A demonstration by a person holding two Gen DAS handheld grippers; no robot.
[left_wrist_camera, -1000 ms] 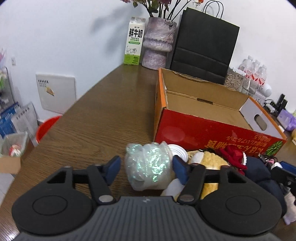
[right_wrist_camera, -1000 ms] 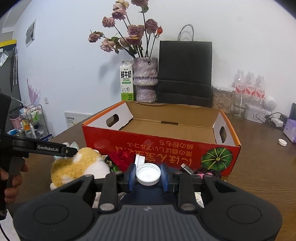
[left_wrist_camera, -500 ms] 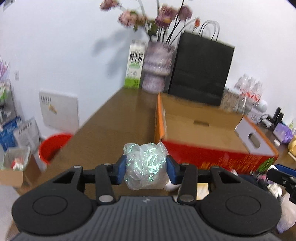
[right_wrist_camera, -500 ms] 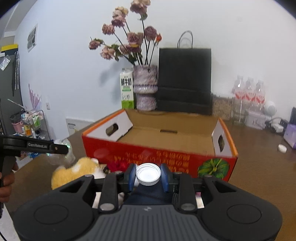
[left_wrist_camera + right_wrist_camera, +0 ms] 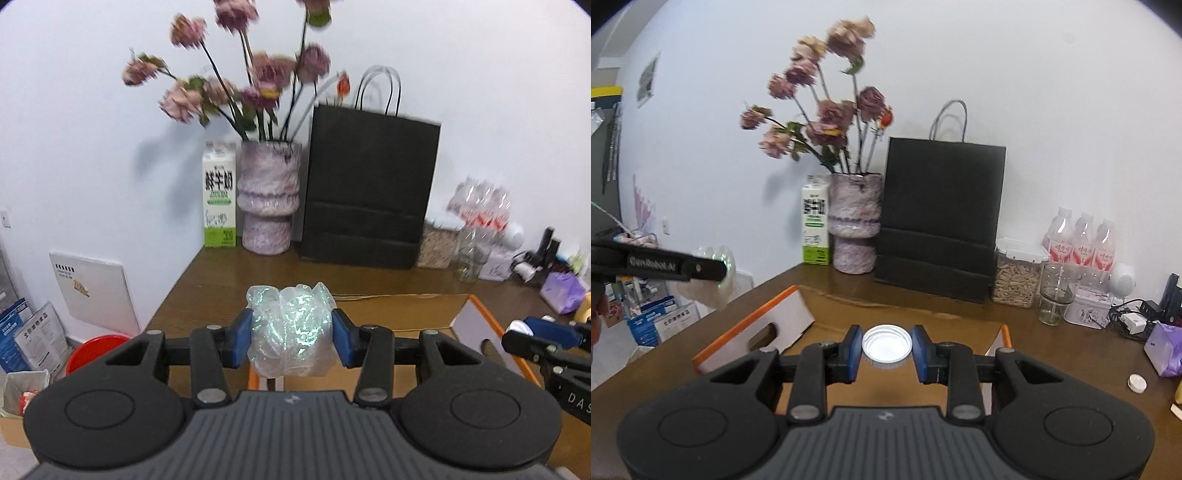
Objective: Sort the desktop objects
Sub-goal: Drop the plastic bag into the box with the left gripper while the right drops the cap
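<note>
My left gripper (image 5: 291,334) has its jaws clamped on a crumpled iridescent plastic wad (image 5: 291,328), blue pads pressing both sides, held up in the air over the near left corner of the cardboard box (image 5: 406,306). My right gripper (image 5: 886,349) has its jaws clamped on a white bottle cap (image 5: 886,345), open side up, held above the box's open inside. The box sits on the brown desk (image 5: 1071,354), orange-edged flaps standing out. Along the desk's far edge by the wall: milk carton (image 5: 219,199), purple vase (image 5: 267,201) with dried roses, black paper bag (image 5: 369,184), seed jar (image 5: 1015,275), glass (image 5: 1057,295), three water bottles (image 5: 1082,240). Another white cap (image 5: 1137,383) lies near the desk's right edge. Background is blurred in the left view.
</note>
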